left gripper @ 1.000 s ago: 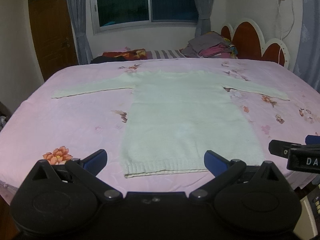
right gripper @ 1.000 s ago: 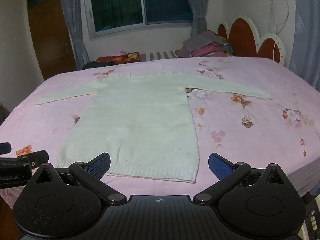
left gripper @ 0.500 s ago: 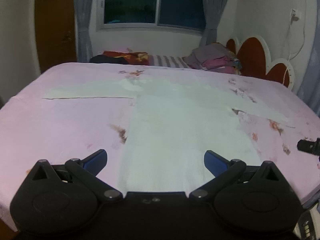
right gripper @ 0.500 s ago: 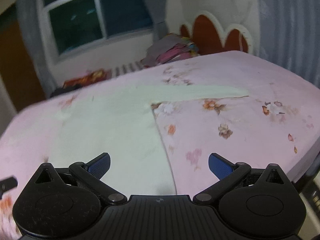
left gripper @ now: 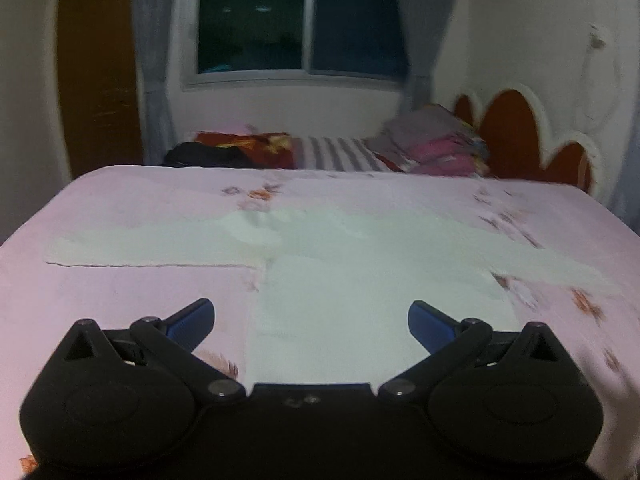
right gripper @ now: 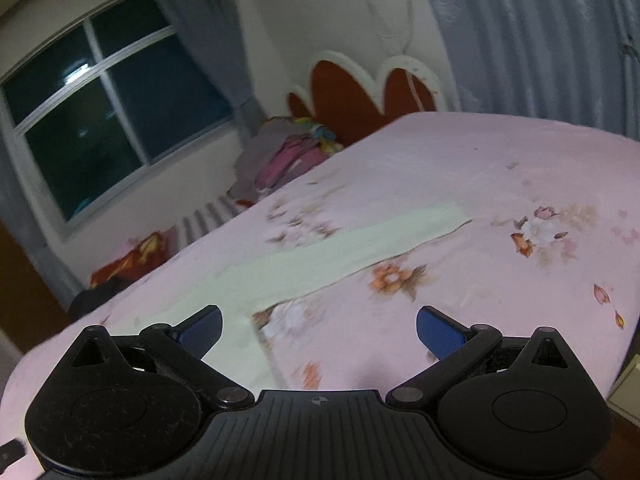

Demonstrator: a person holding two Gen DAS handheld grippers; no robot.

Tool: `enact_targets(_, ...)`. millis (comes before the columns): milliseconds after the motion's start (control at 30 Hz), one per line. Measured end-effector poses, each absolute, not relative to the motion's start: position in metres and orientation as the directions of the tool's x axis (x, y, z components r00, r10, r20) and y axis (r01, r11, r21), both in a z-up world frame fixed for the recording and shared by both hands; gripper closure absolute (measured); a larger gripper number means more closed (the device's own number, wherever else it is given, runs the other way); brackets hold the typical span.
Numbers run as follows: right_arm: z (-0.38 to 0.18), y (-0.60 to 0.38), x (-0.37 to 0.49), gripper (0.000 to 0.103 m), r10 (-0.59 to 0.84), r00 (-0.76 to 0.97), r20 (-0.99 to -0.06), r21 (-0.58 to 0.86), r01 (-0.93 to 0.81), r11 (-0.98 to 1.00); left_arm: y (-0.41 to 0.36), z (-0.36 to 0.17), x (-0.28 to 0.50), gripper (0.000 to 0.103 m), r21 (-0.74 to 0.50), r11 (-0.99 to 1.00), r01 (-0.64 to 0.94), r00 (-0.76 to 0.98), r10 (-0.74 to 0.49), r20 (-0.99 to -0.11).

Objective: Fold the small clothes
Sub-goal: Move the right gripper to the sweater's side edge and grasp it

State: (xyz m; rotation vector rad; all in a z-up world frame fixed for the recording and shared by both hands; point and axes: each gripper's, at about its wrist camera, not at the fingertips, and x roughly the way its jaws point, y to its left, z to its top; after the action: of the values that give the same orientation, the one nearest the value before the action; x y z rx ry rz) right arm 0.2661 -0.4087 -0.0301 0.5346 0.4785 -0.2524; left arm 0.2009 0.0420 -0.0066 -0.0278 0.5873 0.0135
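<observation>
A pale long-sleeved sweater [left gripper: 360, 264] lies flat on the pink floral bed, both sleeves spread sideways. In the left wrist view my left gripper [left gripper: 311, 316] hovers open over the sweater's body, its blue pads wide apart with nothing between them; the left sleeve [left gripper: 152, 250] stretches off to the left. In the right wrist view my right gripper [right gripper: 319, 330] is open above the bed near the right armpit, and the right sleeve [right gripper: 360, 246] runs away up to the right, ending at its cuff [right gripper: 452, 218].
The pink bedsheet [left gripper: 120, 200] [right gripper: 500, 168] spreads on all sides of the sweater. A pile of clothes [left gripper: 436, 146] [right gripper: 288, 156] lies by the red scalloped headboard [left gripper: 520, 136] [right gripper: 352, 92]. A window and curtains stand behind the bed.
Both grippers moved forward over the bed from its near edge. The left one now sits above the sweater's body; the right one swung right and tilted toward the right sleeve. Both stayed open.
</observation>
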Motion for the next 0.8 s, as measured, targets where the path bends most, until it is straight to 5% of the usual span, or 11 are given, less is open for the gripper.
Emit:
enact_targets(33,-0.034,-0.422,0.277,0.001,-0.107,0.86,-0.499,0.443,0.36,0.821,0.038,-0.008,0.21,0.0,-0.031,0.999,-0.028,0.832,0.006,-0.554)
enact_targets(67,-0.037,-0.432,0.285,0.018,-0.112,0.86,-0.498,0.45,0.366,0.814,0.035,-0.009,0.219,0.0,-0.038,0.999,-0.034,0.831,0.007,-0.556)
enact_targets(133,-0.047,-0.459,0.313,0.036,-0.127,0.848,-0.514,0.452,0.394,0.8,0.027,-0.013,0.238,0.0,-0.032,0.998,-0.055,0.826,0.027,-0.563)
enact_targets(200,-0.059,-0.482,0.333,0.037,-0.137,0.84,-0.525,0.467,0.419,0.778,0.017,-0.016,0.254,0.0,-0.023,0.995,-0.1,0.826,0.07,-0.559)
enact_targets(267,-0.071,-0.51,0.355,0.062,-0.149,0.838,-0.524,0.486,0.439,0.755,0.008,-0.017,0.269,0.0,-0.008,0.991,-0.132,0.827,0.106,-0.552)
enact_targets(333,-0.086,-0.541,0.378,0.071,-0.155,0.822,-0.548,0.508,0.474,0.719,-0.006,-0.021,0.29,0.0,0.019,0.989,-0.147,0.813,0.131,-0.568)
enact_targets(667,-0.165,-0.625,0.414,0.074,-0.15,0.746,-0.649,0.576,0.61,0.543,-0.051,-0.043,0.349,0.0,0.075,0.987,-0.144,0.749,0.158,-0.644)
enact_targets(800,-0.173,-0.631,0.404,0.075,-0.136,0.771,-0.622,0.627,0.595,0.504,-0.062,-0.044,0.355,0.0,0.086,0.987,-0.137,0.738,0.16,-0.656)
